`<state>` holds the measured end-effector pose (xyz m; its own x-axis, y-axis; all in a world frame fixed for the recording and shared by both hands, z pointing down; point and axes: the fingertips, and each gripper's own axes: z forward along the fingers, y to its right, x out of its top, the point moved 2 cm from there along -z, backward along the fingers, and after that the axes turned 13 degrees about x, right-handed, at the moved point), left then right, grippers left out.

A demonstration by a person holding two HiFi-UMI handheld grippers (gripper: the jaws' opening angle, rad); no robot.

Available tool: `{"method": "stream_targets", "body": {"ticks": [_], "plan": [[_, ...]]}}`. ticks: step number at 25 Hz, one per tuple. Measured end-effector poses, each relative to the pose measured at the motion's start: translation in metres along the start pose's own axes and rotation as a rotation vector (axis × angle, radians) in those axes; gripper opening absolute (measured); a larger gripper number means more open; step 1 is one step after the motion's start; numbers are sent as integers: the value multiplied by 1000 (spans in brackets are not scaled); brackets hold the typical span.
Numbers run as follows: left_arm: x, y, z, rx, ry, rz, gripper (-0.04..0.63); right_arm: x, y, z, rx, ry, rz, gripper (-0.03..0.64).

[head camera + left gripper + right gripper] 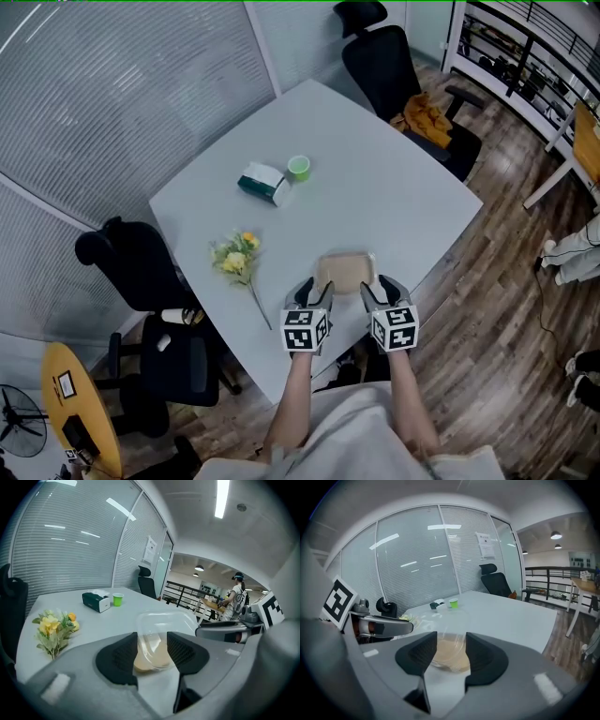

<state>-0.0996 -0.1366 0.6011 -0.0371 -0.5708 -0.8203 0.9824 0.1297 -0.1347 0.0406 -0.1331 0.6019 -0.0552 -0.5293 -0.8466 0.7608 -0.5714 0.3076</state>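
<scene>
A clear plastic container (344,270) with tan food inside sits near the front edge of the white table (384,187). My left gripper (314,289) is at its near left corner and my right gripper (380,286) at its near right corner. In the left gripper view the container's corner (161,630) lies between the narrowly spaced jaws of the left gripper (152,653). The right gripper view shows the same: the container (450,634) sits between the jaws of the right gripper (450,656). Each pair of jaws looks closed on the container's rim.
A bunch of yellow flowers (236,258) lies left of the container. A dark green tissue box (262,182) and a small green cup (298,168) stand farther back. Black office chairs (398,70) stand around the table, and a person (236,597) stands in the distance.
</scene>
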Motion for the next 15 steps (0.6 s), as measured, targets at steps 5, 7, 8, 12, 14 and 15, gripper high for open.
{"method": "stream_targets", "body": {"ticks": [5,7,8,12,14,15], "plan": [[8,-1,-6,1,13,9,201,9,-4,-4,-7,25,-3,180],[12,-1,-9,-2,21,9,201,12,-5,-5,-8,34,-4,176],[13,-1,-10,-3,27,10,201,13,-6,-6,-9,38,-4,175],[17,-1,-14,-6,38,10,201,16,-9,-9,-12,50,-1,166],[18,-1,-17,-10,43,11,201,17,-10,-12,-16,55,2,161],[19,-1,-17,-11,45,12,201,18,-10,-12,-19,58,3,158]]}}
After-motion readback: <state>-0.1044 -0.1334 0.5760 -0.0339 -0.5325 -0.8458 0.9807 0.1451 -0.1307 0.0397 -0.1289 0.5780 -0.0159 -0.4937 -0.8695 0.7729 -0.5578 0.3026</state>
